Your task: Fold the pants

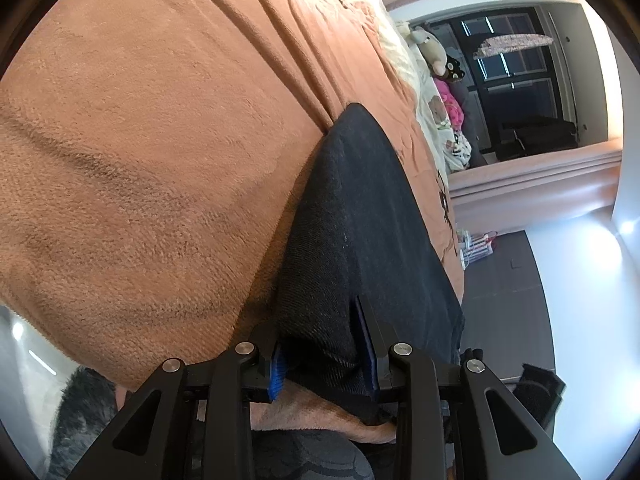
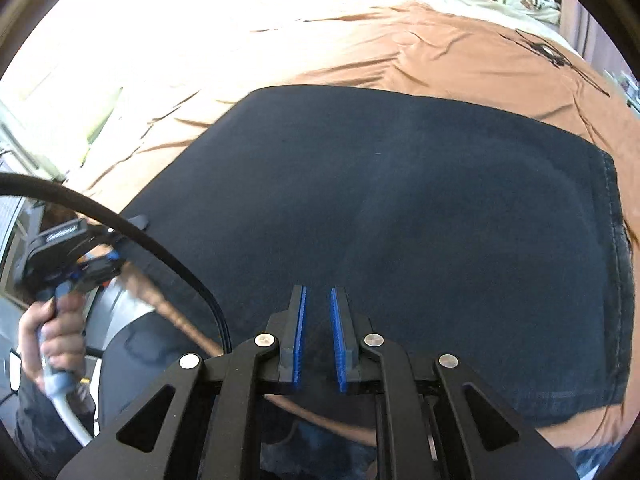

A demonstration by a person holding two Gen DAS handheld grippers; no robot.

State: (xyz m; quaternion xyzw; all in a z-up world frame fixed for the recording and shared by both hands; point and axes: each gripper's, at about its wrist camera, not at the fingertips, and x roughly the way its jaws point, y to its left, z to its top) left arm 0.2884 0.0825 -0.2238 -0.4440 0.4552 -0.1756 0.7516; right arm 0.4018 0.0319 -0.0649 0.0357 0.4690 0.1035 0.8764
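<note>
Blue-padded fingers of the left tool [image 1: 326,354] fill the bottom of the left wrist view, clamped on a bunched edge of the dark pants [image 1: 360,220]. From there the cloth runs away over the near edge of the bed, lying on an orange-brown blanket [image 1: 152,140] that spreads across the left and top of that view. To the right of the pants, stuffed toys [image 1: 436,60] sit at the far end of the bed, and beyond them a dark window [image 1: 516,64] shows.

Seen from the right wrist, a hand [image 2: 54,336] at the far left grips the handle of the left tool, with a black cable [image 2: 132,232] arching past it. Further right, the right tool [image 2: 319,336] hovers over the pants, its blue pads [image 2: 299,336] a narrow gap apart with nothing between them. The pants lie flat and smooth on the blanket, folded into a broad dark panel, with a stitched hem [image 2: 618,264] along their right edge.
</note>
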